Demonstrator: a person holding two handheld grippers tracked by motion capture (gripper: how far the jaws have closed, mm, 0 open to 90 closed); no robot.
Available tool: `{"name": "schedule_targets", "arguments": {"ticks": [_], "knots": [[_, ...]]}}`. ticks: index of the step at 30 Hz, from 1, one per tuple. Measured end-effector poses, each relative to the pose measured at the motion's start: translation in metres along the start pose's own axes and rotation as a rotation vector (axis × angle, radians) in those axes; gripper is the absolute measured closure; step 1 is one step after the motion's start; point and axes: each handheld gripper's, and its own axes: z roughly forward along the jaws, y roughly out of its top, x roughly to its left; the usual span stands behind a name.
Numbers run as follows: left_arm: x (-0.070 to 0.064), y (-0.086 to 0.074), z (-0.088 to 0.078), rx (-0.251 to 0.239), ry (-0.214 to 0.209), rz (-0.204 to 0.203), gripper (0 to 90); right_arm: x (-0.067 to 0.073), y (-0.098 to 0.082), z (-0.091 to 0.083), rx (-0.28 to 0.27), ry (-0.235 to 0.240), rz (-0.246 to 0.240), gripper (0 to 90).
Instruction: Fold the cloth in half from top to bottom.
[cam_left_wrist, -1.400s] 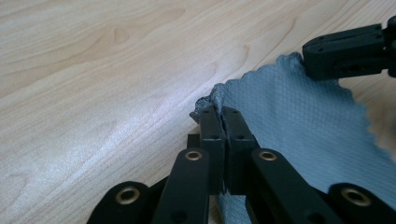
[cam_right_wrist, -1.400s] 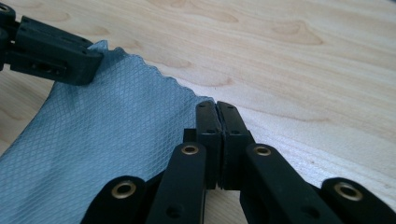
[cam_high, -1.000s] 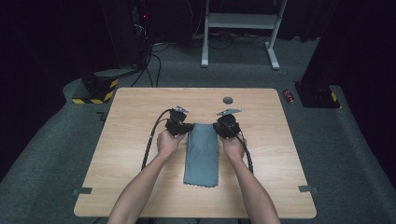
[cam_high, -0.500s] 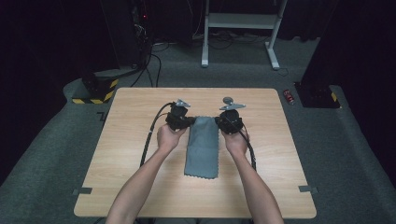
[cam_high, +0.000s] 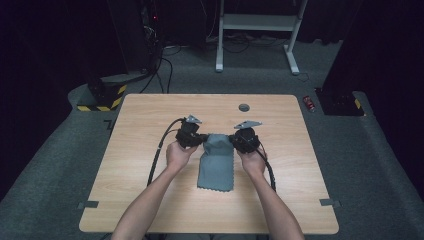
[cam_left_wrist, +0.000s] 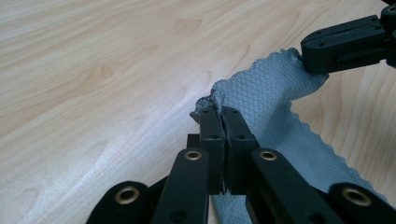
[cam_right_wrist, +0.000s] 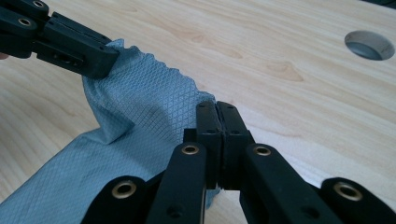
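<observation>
1. Two hand-held black two-jaw grippers meet over a pale wooden table (cam_high: 150, 190) in the high view: the left gripper (cam_high: 201, 141) and the right gripper (cam_high: 231, 141) each pinch one far corner of a grey-blue diamond-textured cloth with a scalloped edge (cam_high: 216, 167). The cloth's far end is lifted between them, and the rest trails toward the person and lies flat near the table's middle. A round grey hole cover (cam_high: 244, 107) sits well apart, toward the far edge.
2. Left gripper view: the left gripper (cam_left_wrist: 225, 116) has its jaws clenched together on a bunched corner of the cloth (cam_left_wrist: 268, 91). The right gripper (cam_left_wrist: 314, 59) grasps the other corner at upper right, and the cloth's edge spans between the two, raised off the wood.
3. Right gripper view: the right gripper (cam_right_wrist: 217, 109) is clamped tight on its cloth corner (cam_right_wrist: 140, 107). The left gripper (cam_right_wrist: 105, 58) bites the opposite corner at upper left. The hole cover (cam_right_wrist: 368, 45) lies beyond.
</observation>
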Motion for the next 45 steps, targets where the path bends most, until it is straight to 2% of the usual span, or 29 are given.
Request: {"name": "schedule_targets", "arguments": {"ticks": [11,27,32,44,45], "knots": [[-0.009,-0.013,0.001,0.019,-0.002,0.032,88.5,0.003,-0.017,0.000,0.021,0.026,-0.003,89.0],[-0.014,-0.035,0.002,0.023,-0.030,0.020,88.5,0.012,-0.035,-0.005,0.021,0.059,-0.017,89.0],[-0.016,-0.038,-0.001,0.010,-0.035,0.011,88.5,0.014,-0.037,-0.007,0.015,0.065,-0.019,89.0],[-0.021,-0.047,-0.008,-0.006,-0.044,0.030,88.5,0.021,-0.044,-0.018,0.002,0.089,-0.028,89.1],[-0.022,-0.048,-0.008,-0.008,-0.046,0.023,88.5,0.021,-0.044,-0.018,-0.001,0.091,-0.027,89.0]]}}
